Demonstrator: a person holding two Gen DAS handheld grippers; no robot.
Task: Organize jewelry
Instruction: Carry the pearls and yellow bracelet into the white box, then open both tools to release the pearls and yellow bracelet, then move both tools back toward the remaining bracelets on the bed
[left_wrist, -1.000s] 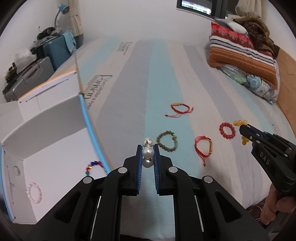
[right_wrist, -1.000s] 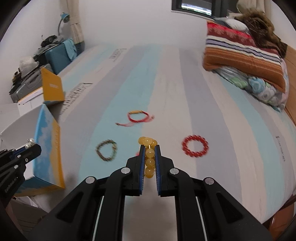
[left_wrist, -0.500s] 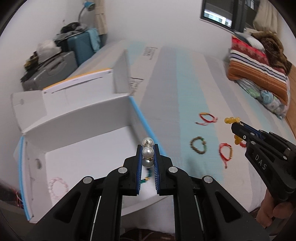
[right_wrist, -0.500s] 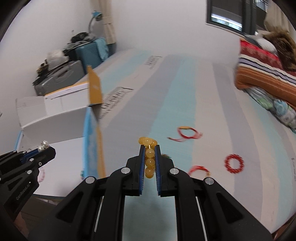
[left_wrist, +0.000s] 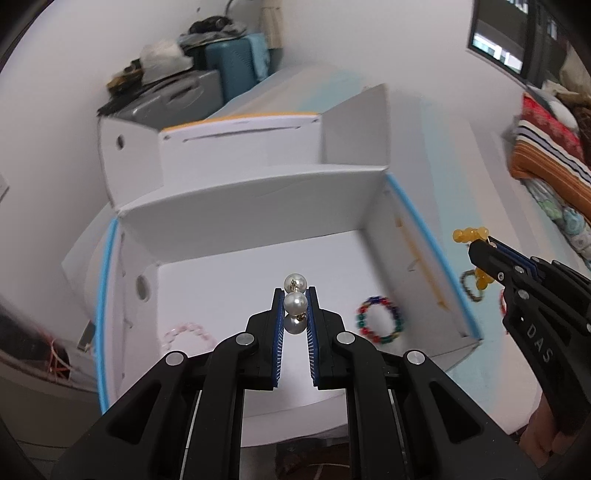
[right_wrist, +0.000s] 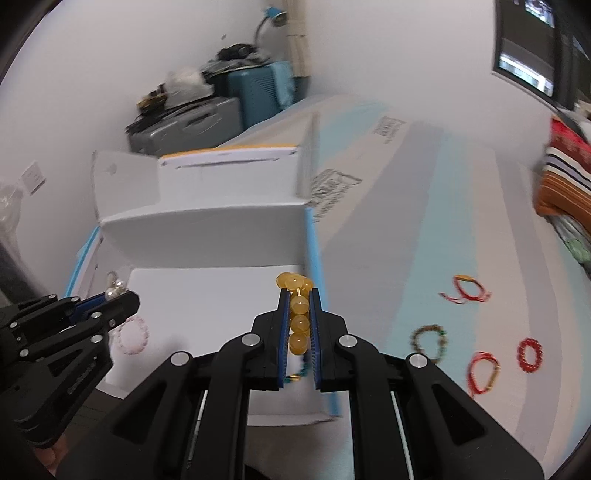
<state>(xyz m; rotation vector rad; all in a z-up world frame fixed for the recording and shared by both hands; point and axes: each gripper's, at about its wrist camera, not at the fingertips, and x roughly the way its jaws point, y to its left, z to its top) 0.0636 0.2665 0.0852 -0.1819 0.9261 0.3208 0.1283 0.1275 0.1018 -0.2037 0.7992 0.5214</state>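
My left gripper (left_wrist: 295, 295) is shut on a white pearl bracelet (left_wrist: 295, 302) and holds it above the open white box (left_wrist: 258, 206). My right gripper (right_wrist: 299, 295) is shut on a yellow bead bracelet (right_wrist: 298, 306) over the box's right wall (right_wrist: 312, 258). Inside the box lie a pink bracelet (left_wrist: 186, 330) and a multicoloured bead bracelet (left_wrist: 376, 319). In the right wrist view, two red cord bracelets (right_wrist: 466, 290) (right_wrist: 482, 371), a brown bead bracelet (right_wrist: 428, 338) and a red bead bracelet (right_wrist: 530, 354) lie on the striped bed.
The box stands at the bed's left edge with its flaps raised. Suitcases (right_wrist: 195, 118) with clutter stand by the wall behind it. Folded striped blankets (left_wrist: 546, 155) lie at the far right of the bed.
Both grippers have swung left from over the bed to the box, each still holding its bracelet. The left one is now above the box's inside.
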